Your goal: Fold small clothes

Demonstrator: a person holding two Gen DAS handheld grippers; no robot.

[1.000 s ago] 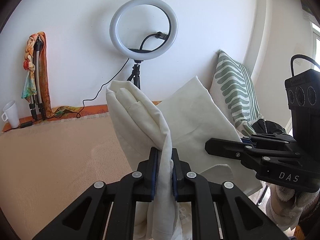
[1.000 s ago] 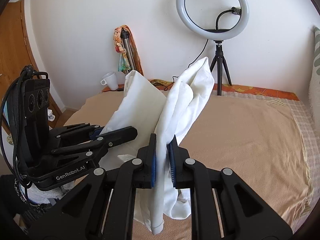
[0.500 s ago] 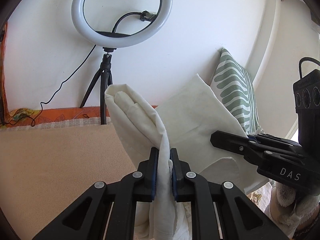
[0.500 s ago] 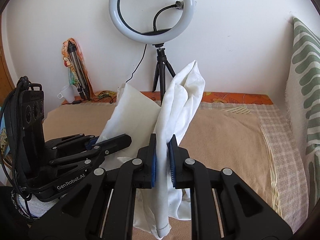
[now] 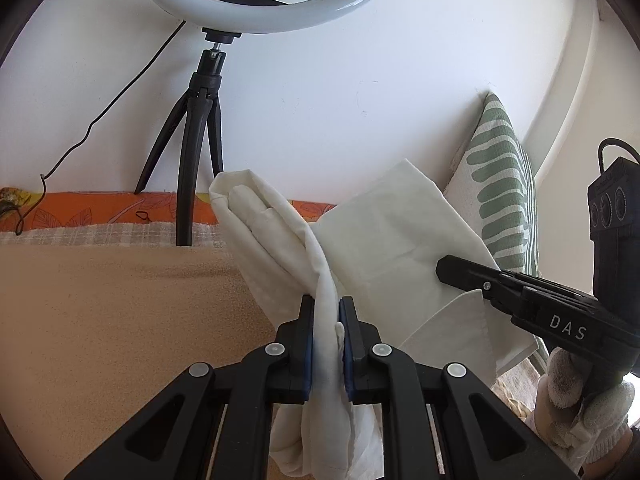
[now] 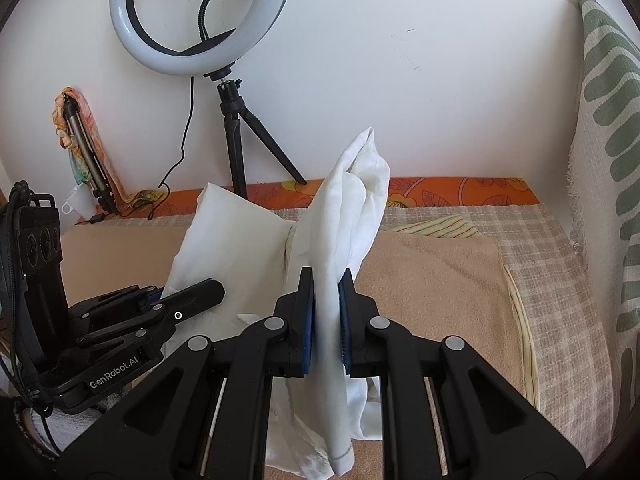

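Note:
A white garment [image 5: 384, 240] hangs in the air between both grippers above a tan blanket [image 5: 100, 320]. My left gripper [image 5: 326, 312] is shut on one bunched edge of it. My right gripper [image 6: 326, 284] is shut on another bunched edge [image 6: 352, 208]. In the left wrist view the right gripper [image 5: 452, 268] stands at the right, against the cloth. In the right wrist view the left gripper [image 6: 212, 292] stands at the lower left, with a flat panel of the garment [image 6: 232, 248] behind it. The cloth's lower end droops below both jaws.
A ring light on a black tripod [image 6: 236, 128] stands at the back of the bed by the white wall. A green patterned pillow [image 5: 504, 208] leans at the right. A white cup [image 6: 76, 202] and a folded tripod with a scarf [image 6: 80, 148] stand at the back left.
Both grippers have carried the garment forward and to the right, toward the wall and the pillow. The ring light looms larger and the cup has slid left. Both grips are unchanged.

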